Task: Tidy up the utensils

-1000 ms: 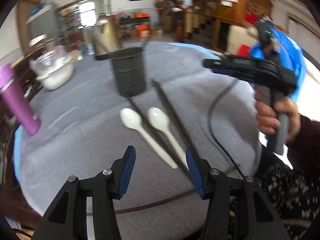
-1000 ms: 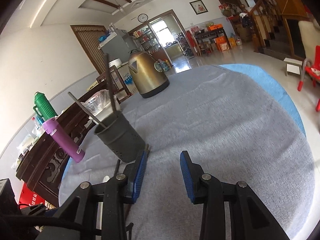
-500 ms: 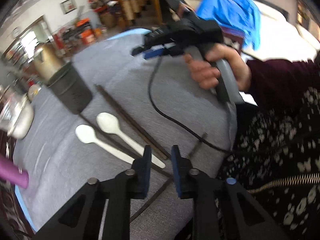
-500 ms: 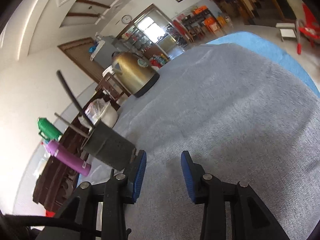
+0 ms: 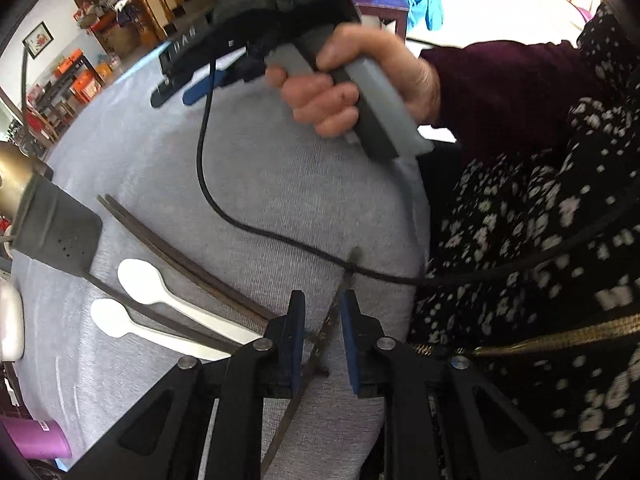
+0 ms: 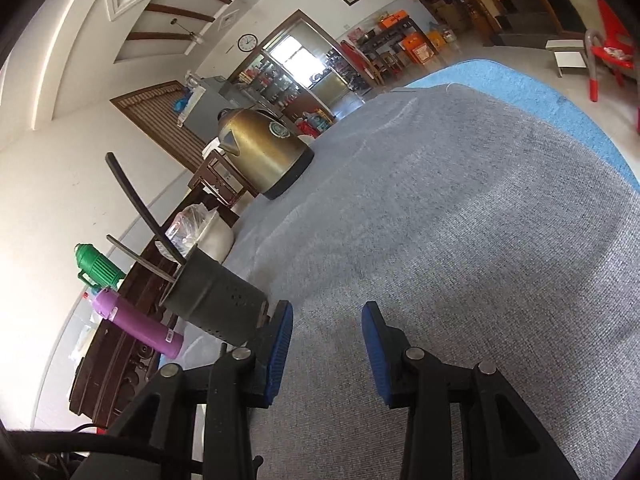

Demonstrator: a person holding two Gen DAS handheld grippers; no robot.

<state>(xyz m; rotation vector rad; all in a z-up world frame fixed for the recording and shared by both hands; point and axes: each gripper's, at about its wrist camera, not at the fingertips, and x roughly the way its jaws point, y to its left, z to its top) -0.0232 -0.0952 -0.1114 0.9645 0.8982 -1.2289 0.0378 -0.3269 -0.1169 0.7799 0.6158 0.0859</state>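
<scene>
My left gripper (image 5: 322, 332) points steeply down at the near edge of the table, its blue pads drawn in narrow around a dark chopstick (image 5: 320, 340) that runs up between them. Whether the pads actually press on it I cannot tell; a sliver of grey cloth shows on either side of the stick. The far tip of that chopstick passes under a black cable (image 5: 248, 228) that loops across the grey tablecloth (image 5: 280, 184).

Just left of the gripper lie a pair of dark chopsticks (image 5: 176, 260) side by side, then two white spoons (image 5: 160, 292), bowls pointing far-left, with another single dark stick (image 5: 160, 316) lying between them. Further left stands the dark grey utensil holder (image 5: 56, 232), and a purple bottle (image 5: 36, 436) shows at the near left corner.

My right hand (image 5: 352, 84) grips the handle of the right gripper (image 6: 326, 344) above the far side of the cloth. Its jaws stand partly apart with nothing between them, only bare tablecloth. To its left is the utensil holder with two dark sticks (image 6: 140, 216) poking out of it. Beyond sit a brass-coloured kettle (image 6: 264, 152), a white bowl (image 6: 212, 236) with a plastic bag in it, and a green flask (image 6: 98, 268).
</scene>
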